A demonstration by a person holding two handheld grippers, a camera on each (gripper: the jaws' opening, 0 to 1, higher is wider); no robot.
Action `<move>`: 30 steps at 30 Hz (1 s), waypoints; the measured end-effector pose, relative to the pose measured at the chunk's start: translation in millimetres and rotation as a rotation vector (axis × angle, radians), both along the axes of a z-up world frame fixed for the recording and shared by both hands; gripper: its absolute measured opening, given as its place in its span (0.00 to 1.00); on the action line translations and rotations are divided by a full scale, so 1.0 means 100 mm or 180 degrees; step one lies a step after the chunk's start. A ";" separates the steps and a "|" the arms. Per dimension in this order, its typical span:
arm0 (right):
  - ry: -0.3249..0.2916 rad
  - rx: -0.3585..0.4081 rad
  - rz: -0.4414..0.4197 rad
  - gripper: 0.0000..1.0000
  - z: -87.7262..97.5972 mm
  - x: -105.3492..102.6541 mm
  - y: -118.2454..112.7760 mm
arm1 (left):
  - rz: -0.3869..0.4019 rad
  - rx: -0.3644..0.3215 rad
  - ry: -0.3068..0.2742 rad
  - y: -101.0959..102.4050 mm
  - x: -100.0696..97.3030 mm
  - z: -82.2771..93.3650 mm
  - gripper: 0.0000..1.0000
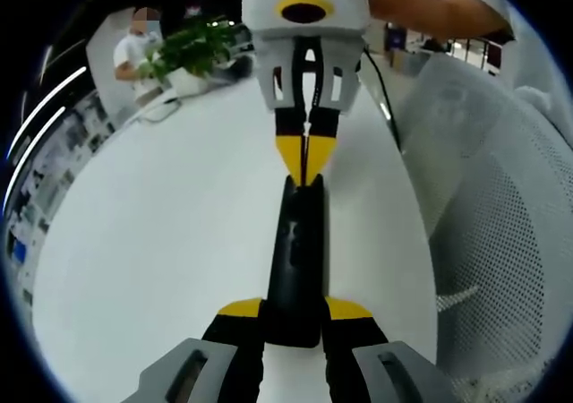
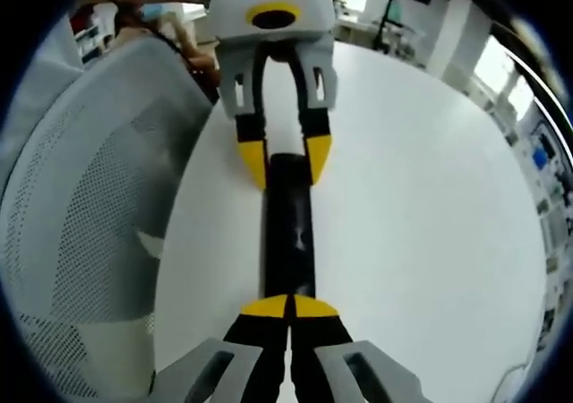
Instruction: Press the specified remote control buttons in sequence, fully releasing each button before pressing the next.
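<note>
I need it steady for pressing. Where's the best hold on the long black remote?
Pinch the long black remote by its two long side edges at one narrow end, coming in lengthwise over the white table. It lies flat and slim; the left tool straddles it so.

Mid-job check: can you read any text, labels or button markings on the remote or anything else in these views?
No readable text.
Remote: black, its button markings too dark and blurred to read.
Left tool and right tool: no lettering visible.
Shelves at the room's edge: items too small to read.
</note>
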State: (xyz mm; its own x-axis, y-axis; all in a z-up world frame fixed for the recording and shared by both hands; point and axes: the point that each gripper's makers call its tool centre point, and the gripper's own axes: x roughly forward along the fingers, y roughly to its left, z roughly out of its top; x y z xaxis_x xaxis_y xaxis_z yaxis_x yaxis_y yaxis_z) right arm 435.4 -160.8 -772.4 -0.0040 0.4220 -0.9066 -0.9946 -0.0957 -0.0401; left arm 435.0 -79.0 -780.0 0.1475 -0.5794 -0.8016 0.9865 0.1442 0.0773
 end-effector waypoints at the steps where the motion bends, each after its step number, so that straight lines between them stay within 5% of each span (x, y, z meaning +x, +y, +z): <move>1: -0.0004 -0.0005 -0.0002 0.00 0.00 0.00 0.00 | 0.0000 0.0004 -0.0001 0.00 0.00 0.00 0.23; 30: -0.0079 0.0140 0.0068 0.00 0.10 -0.02 0.14 | 0.0004 0.0043 -0.0033 -0.02 -0.01 -0.01 0.23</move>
State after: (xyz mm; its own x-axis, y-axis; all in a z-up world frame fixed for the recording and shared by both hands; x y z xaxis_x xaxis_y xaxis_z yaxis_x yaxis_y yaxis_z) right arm 433.8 -147.1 -762.7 0.0090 0.4615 -0.8871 -0.9910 -0.1145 -0.0695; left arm 434.1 -80.6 -780.7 0.1565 -0.5682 -0.8079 0.9855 0.1443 0.0894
